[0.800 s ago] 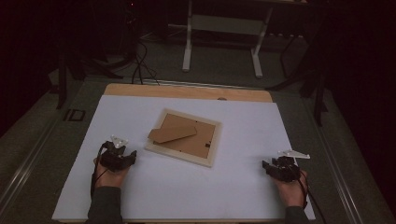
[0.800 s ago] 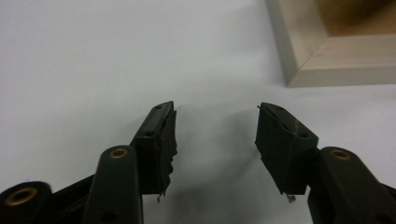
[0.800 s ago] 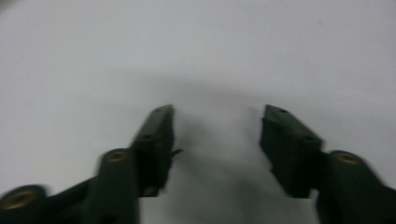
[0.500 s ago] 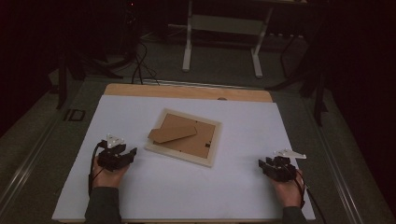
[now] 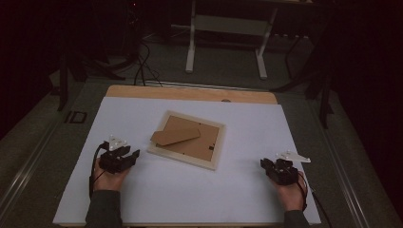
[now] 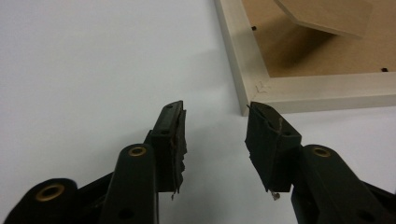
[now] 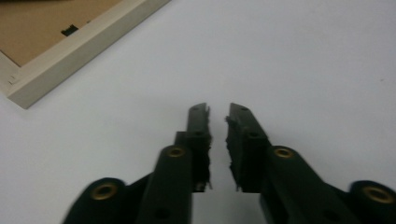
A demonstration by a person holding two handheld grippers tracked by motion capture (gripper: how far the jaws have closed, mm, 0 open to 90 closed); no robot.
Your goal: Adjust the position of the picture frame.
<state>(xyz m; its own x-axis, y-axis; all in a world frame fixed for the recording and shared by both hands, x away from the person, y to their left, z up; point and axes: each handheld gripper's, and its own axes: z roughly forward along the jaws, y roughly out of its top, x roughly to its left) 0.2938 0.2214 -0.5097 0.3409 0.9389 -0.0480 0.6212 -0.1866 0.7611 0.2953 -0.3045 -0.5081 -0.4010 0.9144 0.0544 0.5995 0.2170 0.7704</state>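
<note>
A frame [image 5: 187, 139] lies face-down mid-sheet [image 5: 142, 199]. The left gripper [image 5: 129, 159], jaws parted and empty, points at its near corner; the right gripper [image 5: 264, 164], nearly closed and empty, sits well apart.

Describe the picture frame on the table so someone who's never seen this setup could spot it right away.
Find the white sheet that covers the table. Near its middle a pale wooden picture frame lies face down and askew, its brown backing board up. The cardboard stand flap across that backing marks it out; the left tongs point at its near corner.
</note>
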